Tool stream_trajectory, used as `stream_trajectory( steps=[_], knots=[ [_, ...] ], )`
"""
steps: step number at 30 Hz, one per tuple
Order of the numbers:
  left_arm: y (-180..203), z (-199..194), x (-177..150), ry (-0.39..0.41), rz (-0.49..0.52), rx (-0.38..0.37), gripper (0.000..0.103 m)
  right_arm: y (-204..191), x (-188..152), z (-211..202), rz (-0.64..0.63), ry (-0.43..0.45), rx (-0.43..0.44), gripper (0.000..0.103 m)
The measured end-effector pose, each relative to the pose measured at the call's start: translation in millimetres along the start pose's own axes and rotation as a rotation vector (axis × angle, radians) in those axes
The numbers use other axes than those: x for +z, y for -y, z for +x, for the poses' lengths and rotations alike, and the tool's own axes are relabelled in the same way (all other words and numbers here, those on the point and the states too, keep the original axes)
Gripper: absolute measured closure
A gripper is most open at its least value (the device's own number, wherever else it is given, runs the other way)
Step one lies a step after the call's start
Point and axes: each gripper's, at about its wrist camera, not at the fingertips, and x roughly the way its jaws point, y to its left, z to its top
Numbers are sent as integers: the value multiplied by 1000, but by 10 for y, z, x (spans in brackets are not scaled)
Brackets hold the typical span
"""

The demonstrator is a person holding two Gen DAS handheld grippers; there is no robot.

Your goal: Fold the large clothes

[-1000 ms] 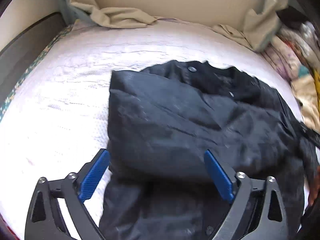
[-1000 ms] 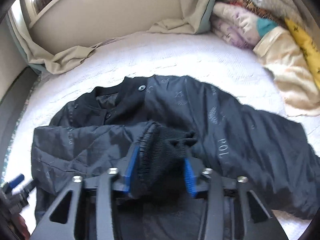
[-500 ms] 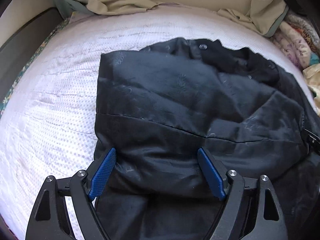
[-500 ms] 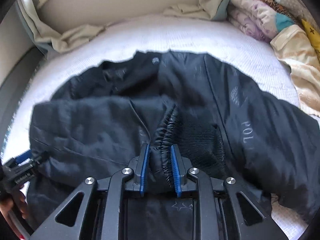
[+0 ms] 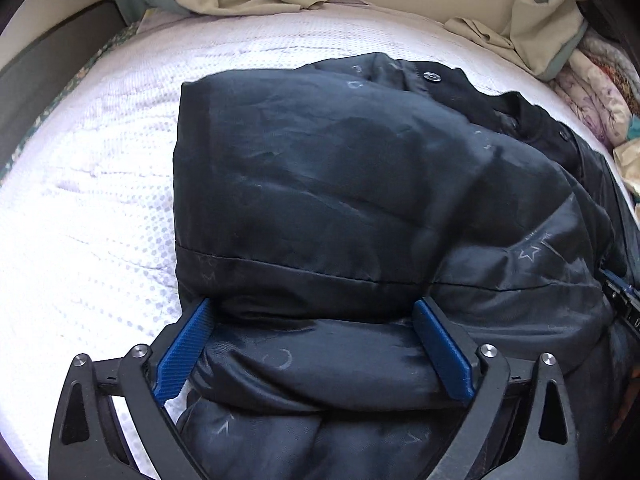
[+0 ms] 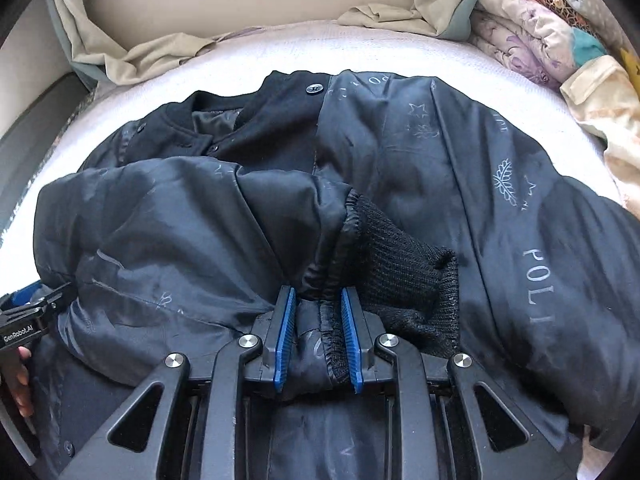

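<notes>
Black jacket (image 6: 400, 184) lies flat, collar toward the far wall.

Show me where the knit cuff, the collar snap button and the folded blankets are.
knit cuff (image 6: 404, 272): right wrist view, ribbed black knit.
collar snap button (image 6: 315, 88): right wrist view, button face.
folded blankets (image 6: 532, 36): right wrist view, floral layer.

The jacket (image 6: 400, 184) runs past the bottom edge in both views; its lower hem is hidden beneath the right gripper (image 6: 319, 340) frame. A hand (image 6: 18, 380) is cut off at the left edge. Folded blankets (image 6: 560, 32) are cropped at the right edge.
</notes>
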Motion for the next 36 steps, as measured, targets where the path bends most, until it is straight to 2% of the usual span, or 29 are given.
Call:
stream_trajectory(
  steps=[5,7,10,11,12,14,16,18,20,21,23,25,26,29,31,36],
  knots=[
    [-25,9,18,10,-2,11,0,-54,-26,38,-29,37,-22,85],
    [43,-117,53,19,24,53,0,-57,-7,42,-29,38,-24,85],
    [177,-469,72,48,78,104,7,-65,17,40,-30,35,-22,85],
    [224,-622,73,74,95,89,7,-70,24,37,-32,34,-25,85],
    [282,-831,47,116,110,42,7,-82,27,34,-36,33,-31,85],
    [367,-1011,-20,141,136,-41,6,-106,21,25,-44,34,-41,84],
    [452,-974,-101,100,165,-100,6,-128,23,13,-49,38,-57,83],
    [489,-720,-221,-15,144,-141,10,-133,28,-3,-47,38,-57,82],
    [477,-510,-317,-90,124,-148,14,-124,34,-30,-45,35,-48,81],
    [476,-416,-352,-98,135,-132,13,-115,45,-52,-39,29,-40,80],
    [518,-397,-423,-65,177,-99,8,-96,75,-110,-20,10,-30,73],
    [481,-371,-432,-66,177,-104,7,-68,119,-256,22,12,1,52],
    [465,-360,-441,-66,173,-109,6,-55,141,-376,43,31,18,48],
    [453,-300,-485,-49,182,-103,2,-37,179,-713,54,82,11,46],
    [482,-301,-573,-30,193,-87,0,28,164,-917,80,101,11,39],
    [476,-302,-585,-12,188,-94,0,424,-6,-1353,208,88,1,36]
  ],
)
